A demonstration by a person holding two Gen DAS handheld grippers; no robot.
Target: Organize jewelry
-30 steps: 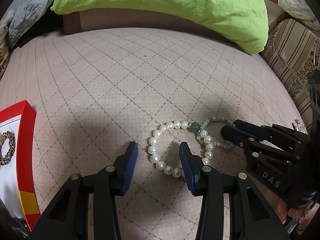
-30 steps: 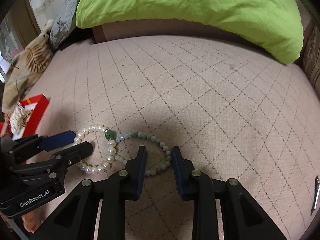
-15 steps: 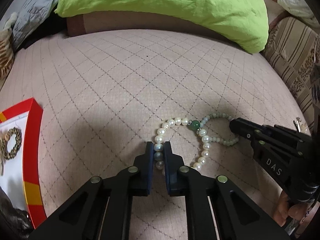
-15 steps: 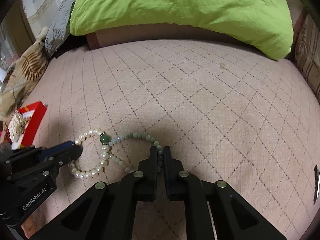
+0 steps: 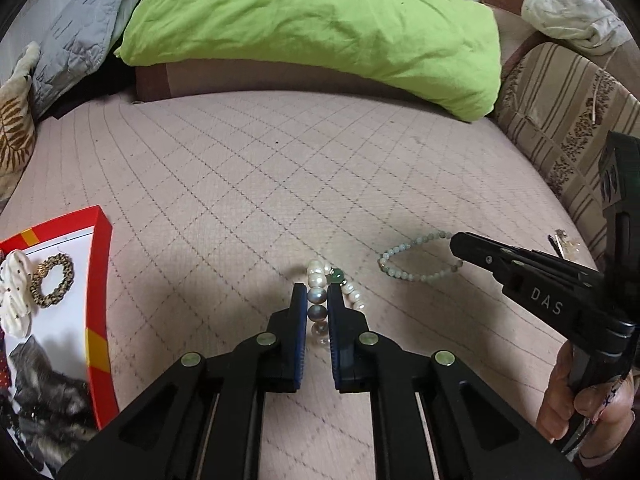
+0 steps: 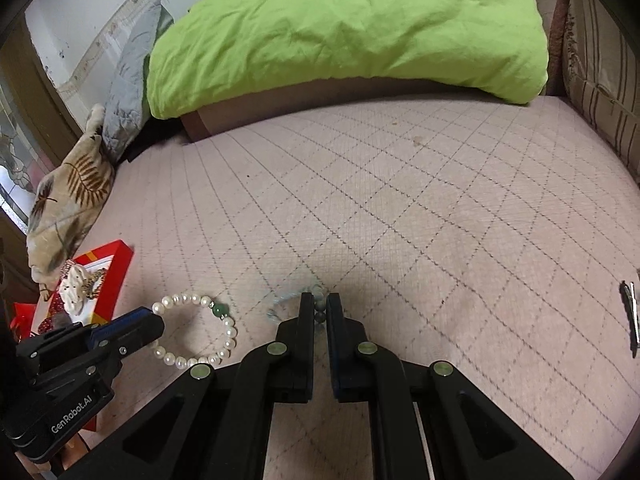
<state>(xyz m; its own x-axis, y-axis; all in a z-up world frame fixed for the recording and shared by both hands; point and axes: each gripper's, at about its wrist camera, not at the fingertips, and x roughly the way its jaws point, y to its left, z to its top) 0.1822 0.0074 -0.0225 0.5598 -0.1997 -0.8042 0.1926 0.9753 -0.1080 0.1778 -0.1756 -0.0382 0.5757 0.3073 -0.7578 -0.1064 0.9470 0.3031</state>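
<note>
My left gripper (image 5: 317, 296) is shut on the white pearl bracelet (image 5: 316, 278), which carries one dark green bead and hangs just above the quilted bed cover. In the right wrist view the same pearl bracelet (image 6: 192, 302) dangles as a loop from the left gripper (image 6: 154, 322). My right gripper (image 6: 318, 306) is shut on the pale green bead bracelet (image 6: 280, 300), blurred there. From the left wrist view the pale green bracelet (image 5: 404, 260) hangs as a loop off the right gripper (image 5: 458, 242). The two bracelets are apart. A red-rimmed jewelry box (image 5: 96, 280) lies at the left.
The box holds a gold ring bracelet (image 5: 52, 280) and a white shell-like piece (image 5: 16, 292). A lime green pillow (image 5: 320, 28) lies at the back, a striped cushion (image 5: 560, 120) at the right, a leaf-print cushion (image 6: 68, 200) at the left. A small metal clip (image 6: 632, 316) rests far right.
Both grippers went from open to shut on their bracelets, then rose. The pearl and green bracelets, overlapping on the cover before, have been pulled apart.
</note>
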